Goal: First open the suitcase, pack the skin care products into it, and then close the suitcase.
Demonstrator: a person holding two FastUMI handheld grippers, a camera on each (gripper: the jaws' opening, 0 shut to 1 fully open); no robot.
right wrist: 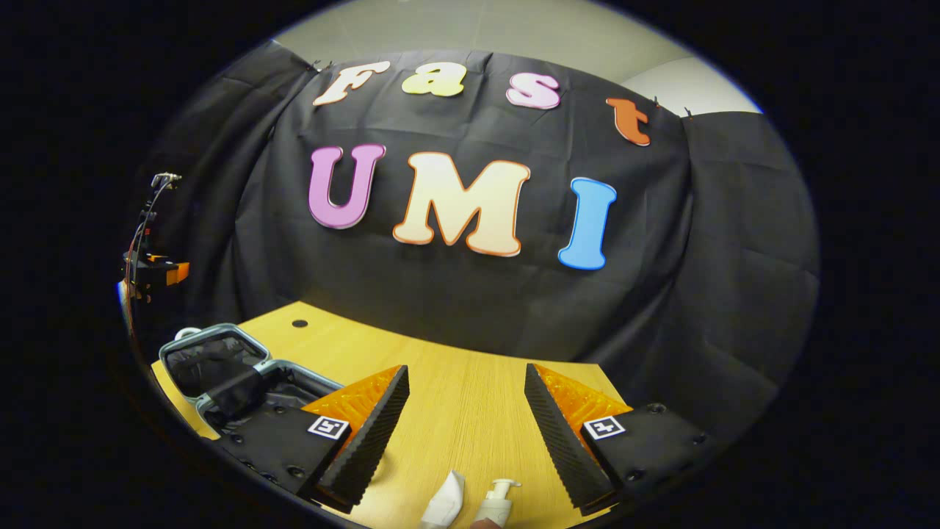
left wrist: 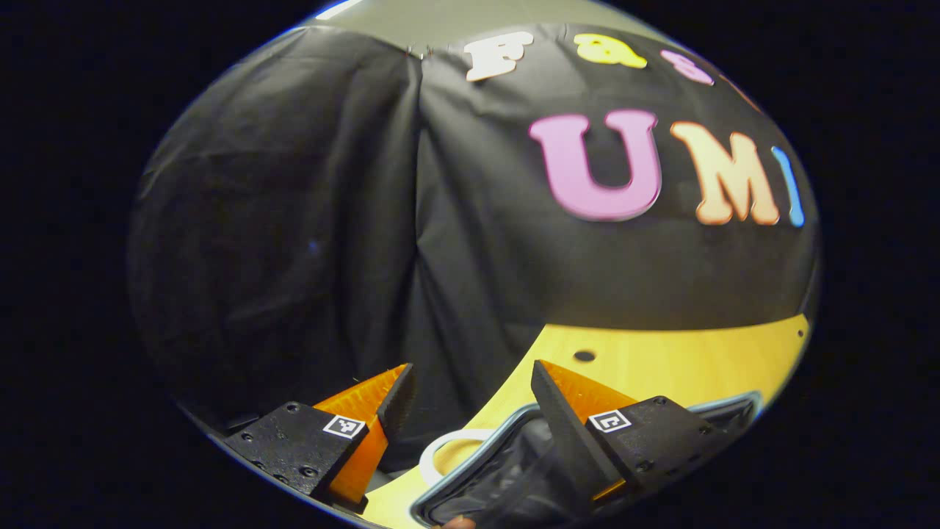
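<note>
The suitcase [right wrist: 192, 342] lies open at the left of the wooden table, grey-rimmed with black lining in both halves. A white tube [right wrist: 444, 503] and a white pump bottle [right wrist: 501, 497] lie on the table just below my right gripper [right wrist: 466, 400], which stands open above them with nothing between its fingers. In the left gripper view, my left gripper [left wrist: 470, 382] is open over the suitcase's rim [left wrist: 470, 459], and a white loop handle [left wrist: 440, 447] sits at the suitcase's end. The left gripper [right wrist: 150, 272] also shows far off at the left edge of the right gripper view.
The yellow wooden table [right wrist: 463, 382] runs back to the black cloth wall and has a small round hole [left wrist: 584, 355] near its far edge. Bare wood lies between the suitcase and the two products.
</note>
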